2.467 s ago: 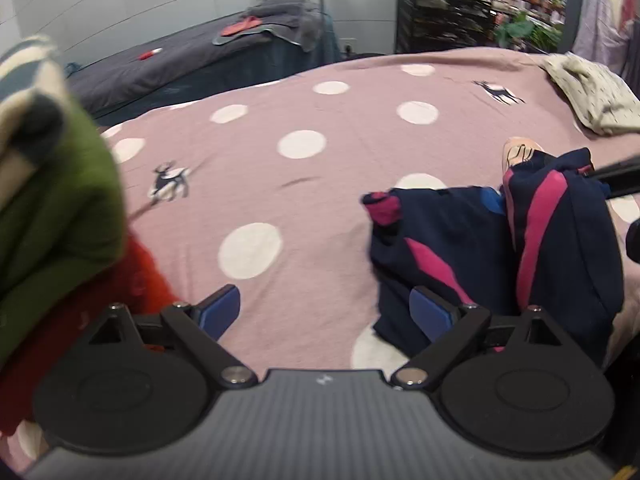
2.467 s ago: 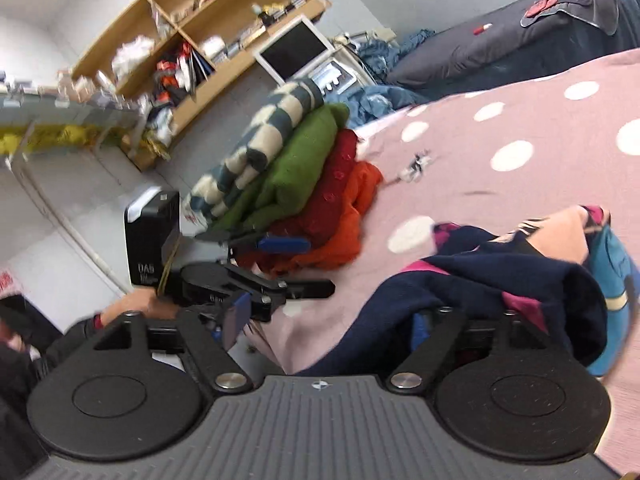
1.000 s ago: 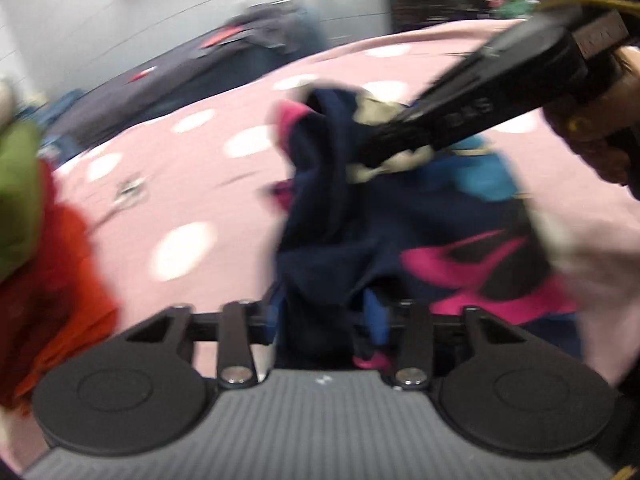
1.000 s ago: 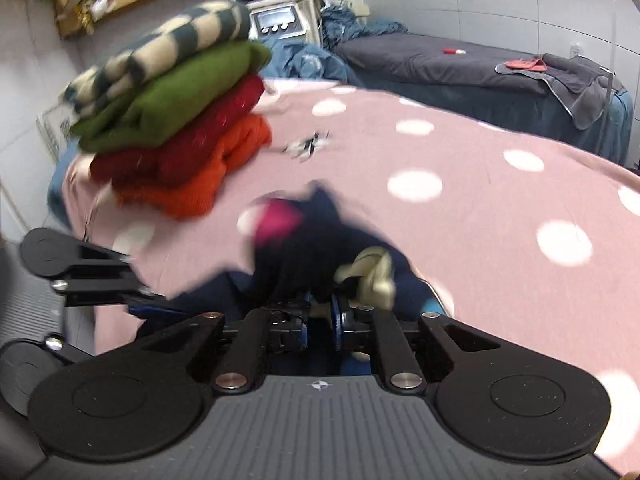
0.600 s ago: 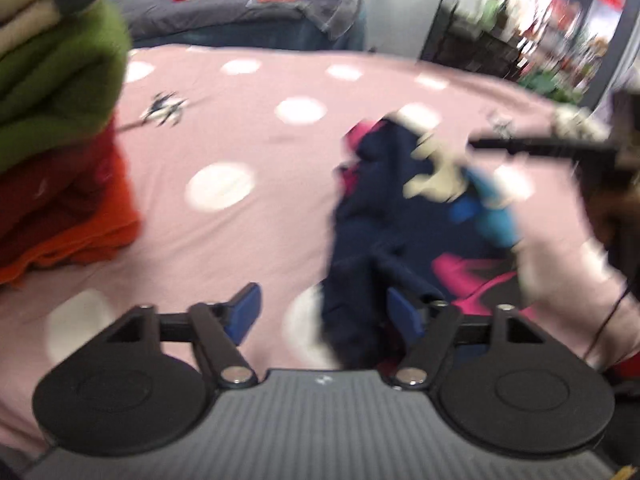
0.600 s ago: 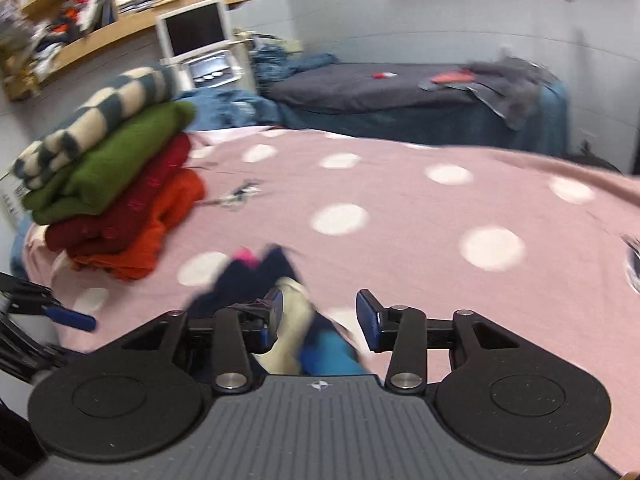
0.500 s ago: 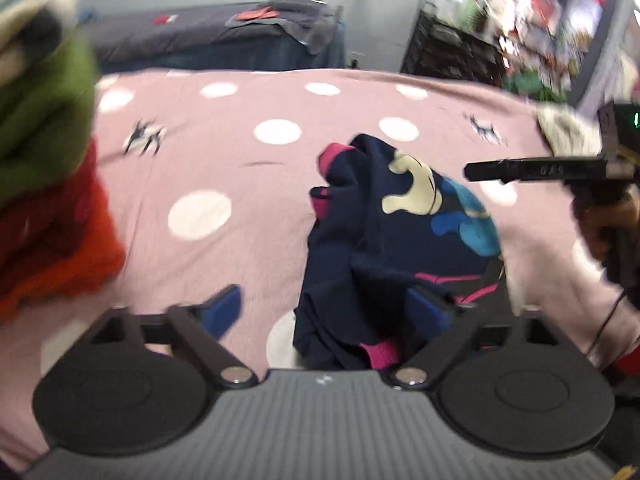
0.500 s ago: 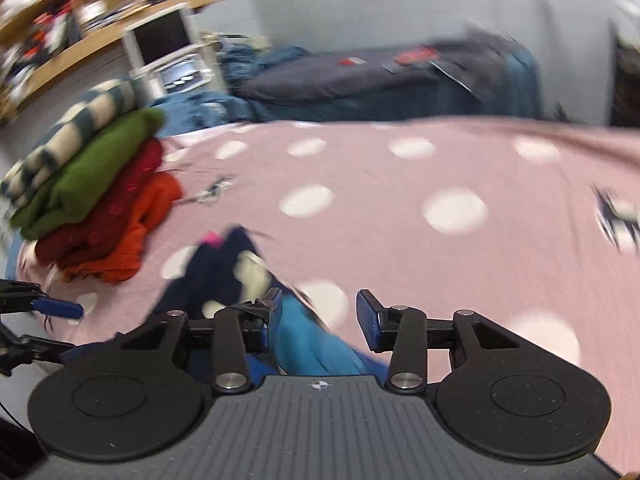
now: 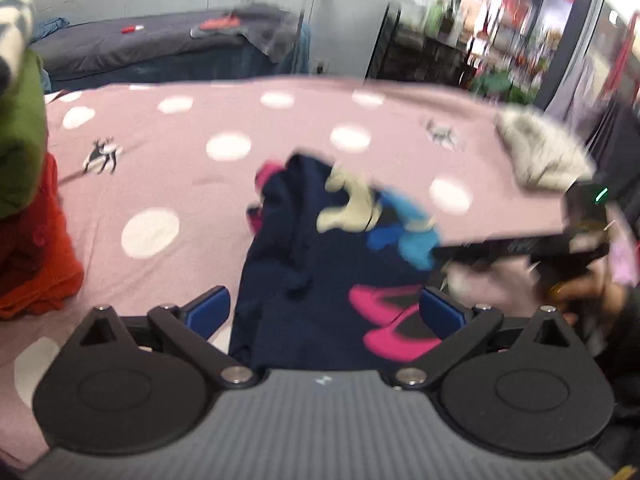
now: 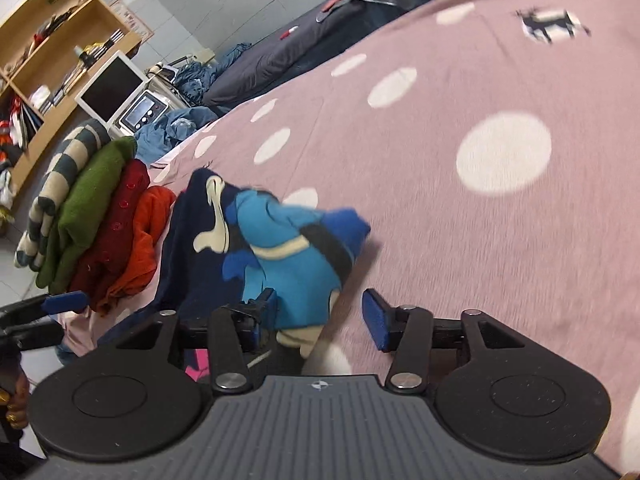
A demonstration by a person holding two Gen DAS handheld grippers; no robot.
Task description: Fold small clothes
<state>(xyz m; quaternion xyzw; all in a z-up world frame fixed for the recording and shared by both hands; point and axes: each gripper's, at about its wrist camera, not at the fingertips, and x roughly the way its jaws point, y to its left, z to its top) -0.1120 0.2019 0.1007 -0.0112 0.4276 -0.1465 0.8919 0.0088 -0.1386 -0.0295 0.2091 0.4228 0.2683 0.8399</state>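
Observation:
A small navy garment point(image 9: 320, 272) with pink, blue and cream print lies crumpled on the pink polka-dot bed cover point(image 9: 192, 184). My left gripper point(image 9: 324, 312) hovers over its near edge, jaws opening wide; the cloth lies below and between the blue pads, neither pressing it. In the right wrist view the garment point(image 10: 280, 248) shows its blue printed side. My right gripper point(image 10: 320, 316) sits at its near right edge, jaws also opening, left pad over the cloth without pinching it. The right gripper point(image 9: 520, 248) appears as a black bar at the garment's right side.
A stack of folded sweaters point(image 10: 92, 216), striped, green, dark red and orange, stands at the bed's left end. A pale speckled garment point(image 9: 540, 156) lies at the far right. Beyond the bed are a dark cot point(image 9: 140, 48), a black rack point(image 9: 420, 56) and wooden shelves point(image 10: 52, 40).
Both grippers, earlier shut on the lifted navy garment, have opened and let it go. It now lies on the bed. The right gripper has swung off to the garment's right side.

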